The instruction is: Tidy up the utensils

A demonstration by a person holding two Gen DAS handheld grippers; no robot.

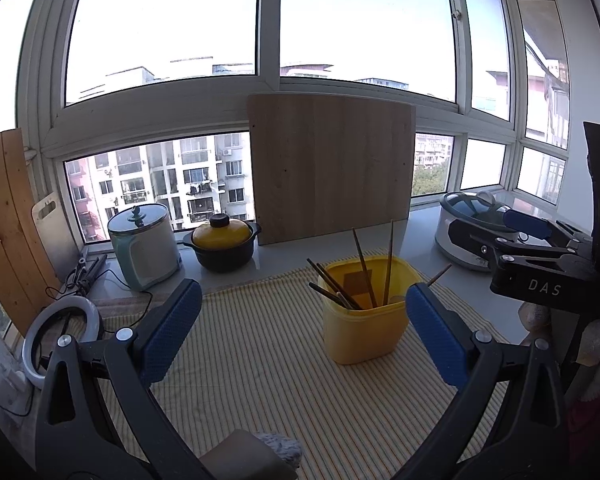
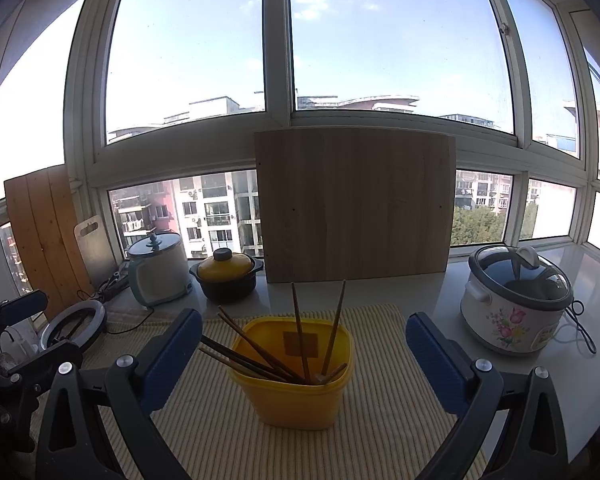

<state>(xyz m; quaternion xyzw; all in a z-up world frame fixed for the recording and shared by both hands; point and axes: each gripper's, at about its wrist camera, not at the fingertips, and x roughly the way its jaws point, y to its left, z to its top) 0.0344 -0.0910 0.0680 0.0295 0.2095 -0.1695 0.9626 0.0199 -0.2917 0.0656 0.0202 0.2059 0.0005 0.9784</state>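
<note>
A yellow tub (image 1: 364, 316) stands on the striped mat (image 1: 260, 360) and holds several brown chopsticks (image 1: 364, 268) that lean out at different angles. My left gripper (image 1: 302, 300) is open, its blue pads wide apart, with the tub just ahead and to the right and nothing between them. One stick end (image 1: 440, 274) shows past the right pad, beside the tub. In the right wrist view the tub (image 2: 296, 396) and chopsticks (image 2: 300, 332) sit straight ahead of my right gripper (image 2: 304, 334), which is also open and empty. Each gripper shows side-on in the other's view: the right gripper (image 1: 496, 232) and the left gripper (image 2: 44, 328).
A wooden board (image 2: 356, 204) leans on the window behind the tub. Left of it stand a yellow-lidded black pot (image 2: 228, 276) and a pale green cooker (image 2: 158, 272). A flowered rice cooker (image 2: 516, 300) sits at the right, a ring light (image 2: 76, 324) and planks at the left.
</note>
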